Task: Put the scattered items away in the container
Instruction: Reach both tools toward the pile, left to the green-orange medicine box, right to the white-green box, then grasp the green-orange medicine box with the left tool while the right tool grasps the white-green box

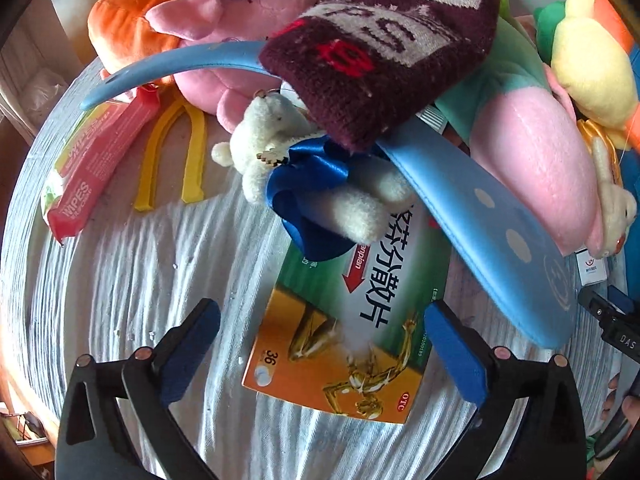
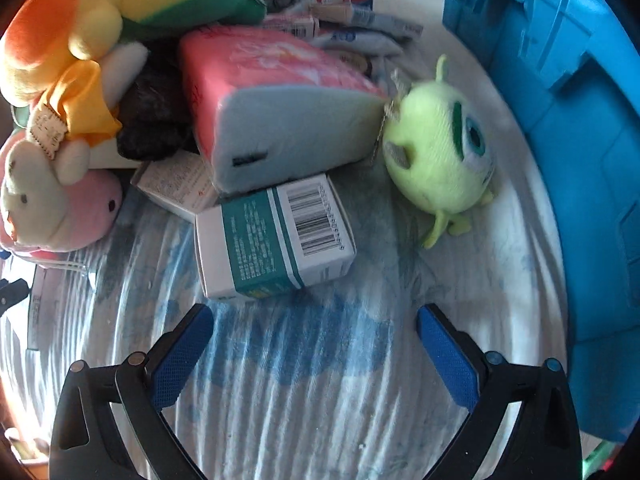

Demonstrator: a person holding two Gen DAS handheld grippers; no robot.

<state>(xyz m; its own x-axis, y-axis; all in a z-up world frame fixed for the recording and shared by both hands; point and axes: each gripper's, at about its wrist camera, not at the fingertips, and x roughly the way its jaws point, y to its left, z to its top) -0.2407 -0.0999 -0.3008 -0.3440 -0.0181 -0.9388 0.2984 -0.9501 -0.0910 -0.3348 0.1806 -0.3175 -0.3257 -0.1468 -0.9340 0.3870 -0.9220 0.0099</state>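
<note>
While both grippers tilt steeply down, their jaws gape wide, empty, left gripper [image 1: 322, 330] straddling the medicine box [image 1: 340, 344].

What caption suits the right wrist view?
Open right gripper above the striped cloth, facing a teal-and-white box, green one-eyed plush and blue container.

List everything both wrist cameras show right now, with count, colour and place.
medicine box: one, orange-green, between left tool's fingers
small bear: one, white with blue ribbon, above that box
knitted cloth: one, maroon, atop pile
wipes pack: one, pink, left
teal-white box: one, ahead of right tool
one-eyed plush: one, lime, right of tissue pack
tissue pack: one, pink-white, centre
container: one, blue, right edge
left tool: open
right tool: open, empty
</note>
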